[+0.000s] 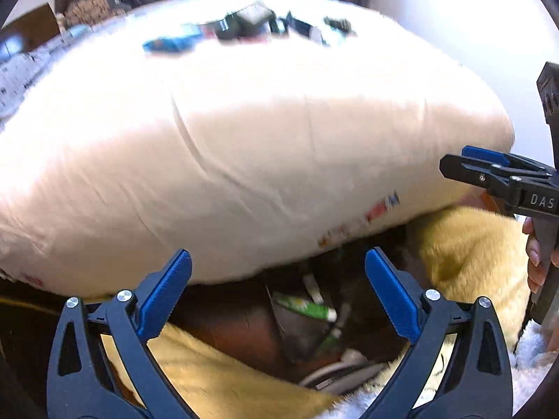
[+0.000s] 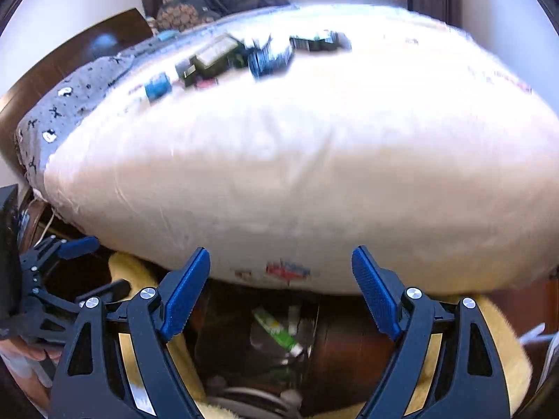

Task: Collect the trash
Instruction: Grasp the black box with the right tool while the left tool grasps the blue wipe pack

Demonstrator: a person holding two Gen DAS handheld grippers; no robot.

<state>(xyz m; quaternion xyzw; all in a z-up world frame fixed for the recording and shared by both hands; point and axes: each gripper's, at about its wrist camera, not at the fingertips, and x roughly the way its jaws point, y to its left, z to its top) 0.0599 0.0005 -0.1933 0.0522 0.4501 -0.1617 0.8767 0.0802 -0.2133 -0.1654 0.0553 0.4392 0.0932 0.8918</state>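
Below the bed edge (image 2: 279, 209), we are searching: left gripper (image 1: 279, 296) and right gripper (image 2: 281, 293) are both spread wide, holding nothing. Green wrapper (image 2: 276, 331) is lying on the dark floor; we are judging it needs lowering one gripper around it.

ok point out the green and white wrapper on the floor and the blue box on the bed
green and white wrapper (image 1: 307, 309), left wrist view, on its green printed face
blue box (image 2: 158, 86), right wrist view, on its blue side

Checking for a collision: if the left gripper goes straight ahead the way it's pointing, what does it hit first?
Probably the white duvet hanging off the bed; the open left gripper points at its lower edge. Depth is unclear.
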